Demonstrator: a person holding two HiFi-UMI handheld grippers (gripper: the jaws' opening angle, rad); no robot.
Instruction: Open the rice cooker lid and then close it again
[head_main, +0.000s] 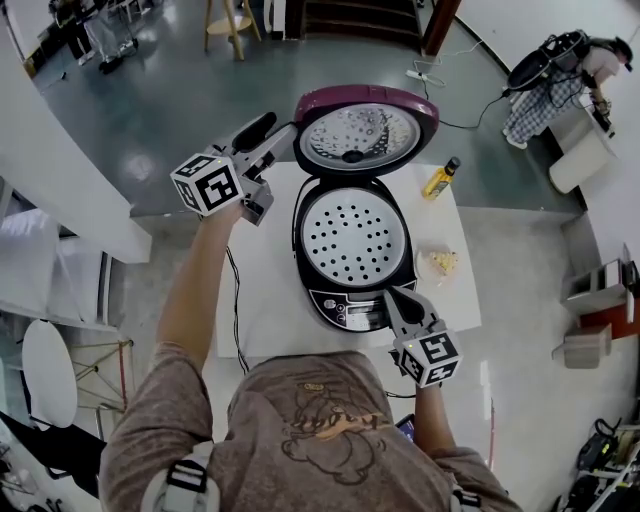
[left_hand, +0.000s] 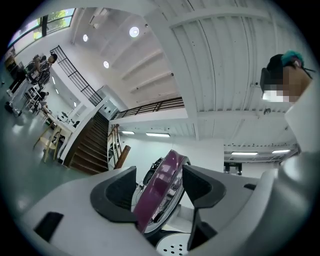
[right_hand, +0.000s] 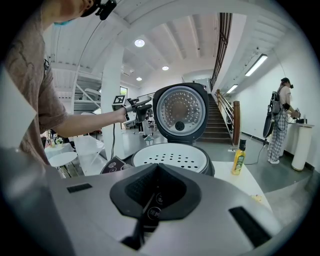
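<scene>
Nearest the wearer, the right gripper (head_main: 393, 296) has its jaws together, tips at the near right edge of the rice cooker (head_main: 345, 308). At far left, the left gripper (head_main: 285, 135) has its jaws apart and unclamped, straddling the rim of the raised purple lid (head_main: 365, 135). The open cooker sits on a white table (head_main: 265, 310), with a yellow bottle (head_main: 440, 180) to its right.

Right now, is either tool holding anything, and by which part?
Nothing is gripped. The left tool stands open astride the rim of the raised purple rice cooker lid, without clamping it; the right tool is shut, empty.
</scene>
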